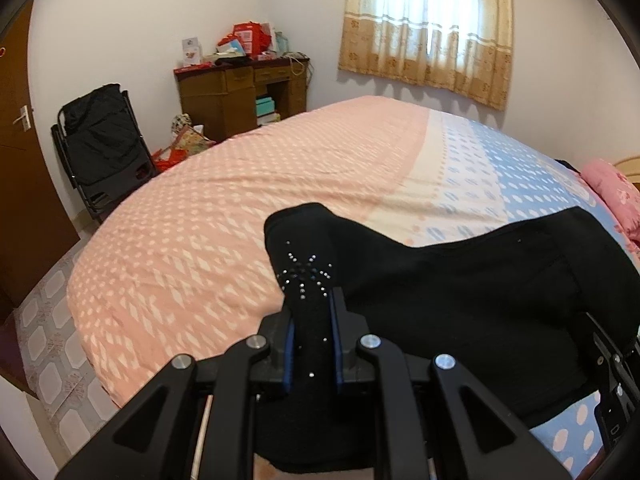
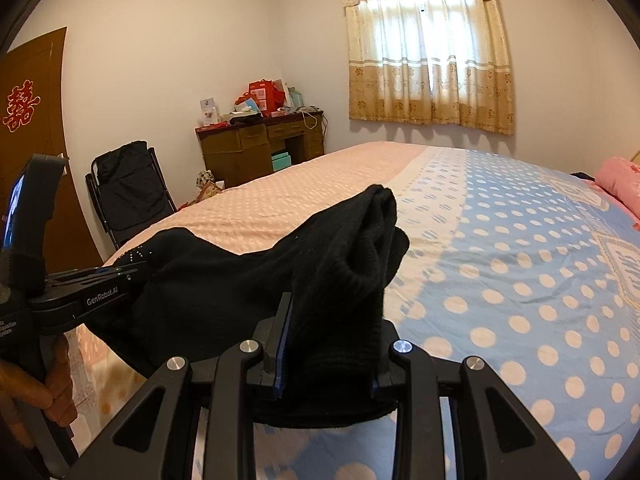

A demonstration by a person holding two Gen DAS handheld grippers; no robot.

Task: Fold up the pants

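One pair of pants, two claws, one bed

Counting it off: one black pair of pants [image 1: 460, 292], two claws on it, the left claw [image 1: 314, 344] and the right claw [image 2: 326, 360]. One bed [image 2: 500, 280] underneath, one pink pillow [image 2: 618, 178] at its far end. Over by the wall, one wooden bench [image 2: 256, 148], one folding chair [image 2: 128, 196], one door [image 2: 28, 152], and one curtained window [image 2: 428, 52].

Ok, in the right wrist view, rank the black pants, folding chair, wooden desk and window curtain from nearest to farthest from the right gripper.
1. Black pants, clamped in the right gripper.
2. Folding chair, left, beside the bed.
3. Wooden desk, far corner.
4. Window curtain, back wall, upper right; close to the desk's depth.
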